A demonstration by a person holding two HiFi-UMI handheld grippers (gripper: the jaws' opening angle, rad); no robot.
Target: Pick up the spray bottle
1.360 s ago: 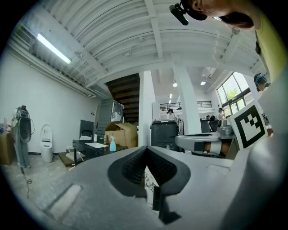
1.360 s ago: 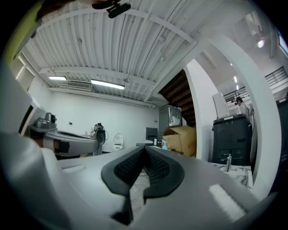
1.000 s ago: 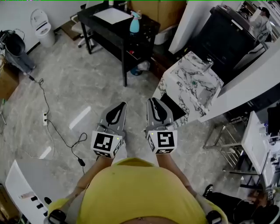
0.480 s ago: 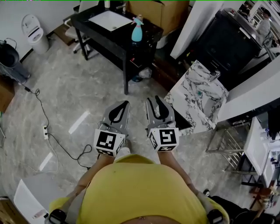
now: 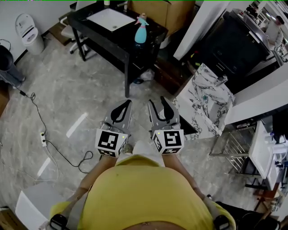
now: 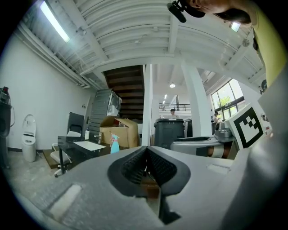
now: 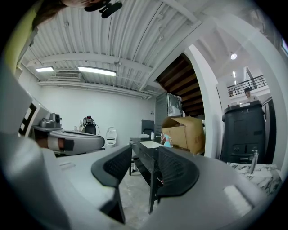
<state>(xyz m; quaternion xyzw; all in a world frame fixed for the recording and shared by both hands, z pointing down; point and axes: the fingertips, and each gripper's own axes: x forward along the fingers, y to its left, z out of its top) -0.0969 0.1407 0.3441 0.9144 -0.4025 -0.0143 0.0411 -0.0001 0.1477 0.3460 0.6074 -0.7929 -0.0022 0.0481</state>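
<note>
A light blue spray bottle (image 5: 141, 30) with a pink trigger top stands near the right end of a black desk (image 5: 96, 28), far ahead of both grippers. It also shows small in the left gripper view, spray bottle (image 6: 114, 144), and in the right gripper view, spray bottle (image 7: 168, 141). My left gripper (image 5: 125, 105) is held level over the floor, its jaws shut with nothing between them. Beside it, my right gripper (image 5: 156, 103) has its jaws opening, a gap between the pads and nothing in it.
A white sheet (image 5: 110, 18) lies on the desk, with a cardboard box (image 5: 155, 9) behind. A marble-patterned counter (image 5: 208, 96) stands to the right, a black bin (image 5: 228, 42) beyond it. A cable and power strip (image 5: 42, 137) trail across the floor at left.
Both grippers have been carried forward toward the desk, which now sits nearer. The right gripper's jaws have parted from nearly shut to a clear gap.
</note>
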